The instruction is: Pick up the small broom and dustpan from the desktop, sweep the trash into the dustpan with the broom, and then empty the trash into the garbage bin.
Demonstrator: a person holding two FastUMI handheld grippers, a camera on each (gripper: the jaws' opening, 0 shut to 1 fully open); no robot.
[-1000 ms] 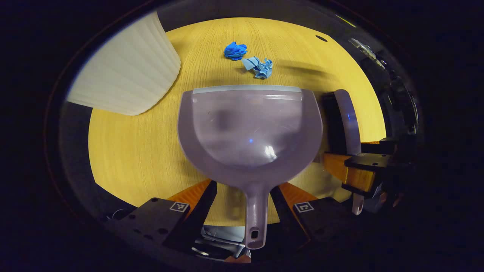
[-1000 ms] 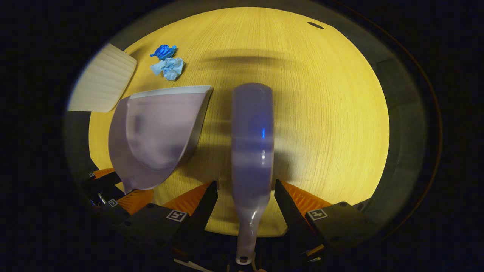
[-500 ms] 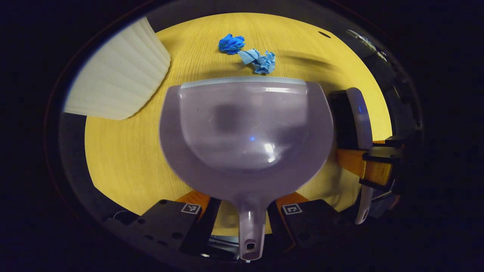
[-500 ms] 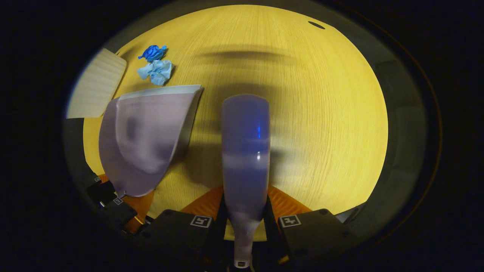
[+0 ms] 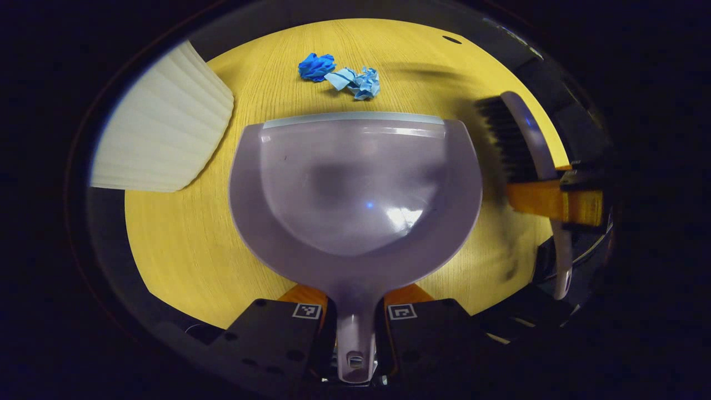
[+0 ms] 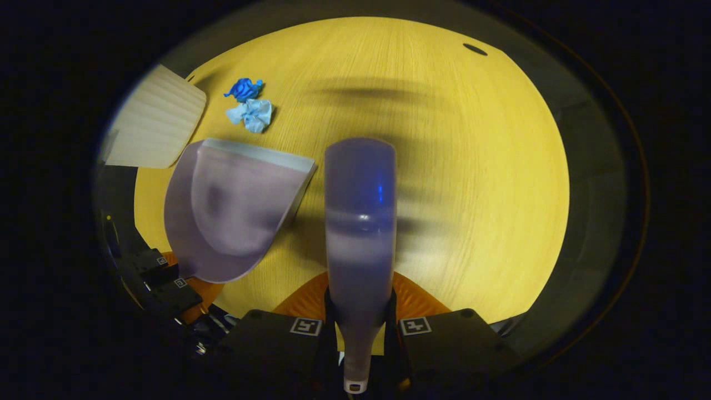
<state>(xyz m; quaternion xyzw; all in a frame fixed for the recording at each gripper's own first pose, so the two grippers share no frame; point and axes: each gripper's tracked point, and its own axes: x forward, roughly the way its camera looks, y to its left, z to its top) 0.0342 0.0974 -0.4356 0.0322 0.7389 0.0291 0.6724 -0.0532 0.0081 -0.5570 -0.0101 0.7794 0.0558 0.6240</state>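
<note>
My left gripper is shut on the handle of the pale lilac dustpan, whose open lip faces two crumpled blue paper balls farther off on the yellow wooden desktop. My right gripper is shut on the handle of the lilac small broom, seen from its back. In the left gripper view the broom shows its black bristles at the right, held between orange fingers. In the right gripper view the dustpan lies to the left, with the paper balls beyond it.
A white ribbed garbage bin stands at the desktop's left edge, also seen as the bin in the right gripper view. A small dark hole marks the far right of the desktop. Open wood lies right of the broom.
Both grippers have gone from open to shut, the left on the dustpan's handle and the right on the broom's handle. The broom has risen off the desktop and its bristles now show.
</note>
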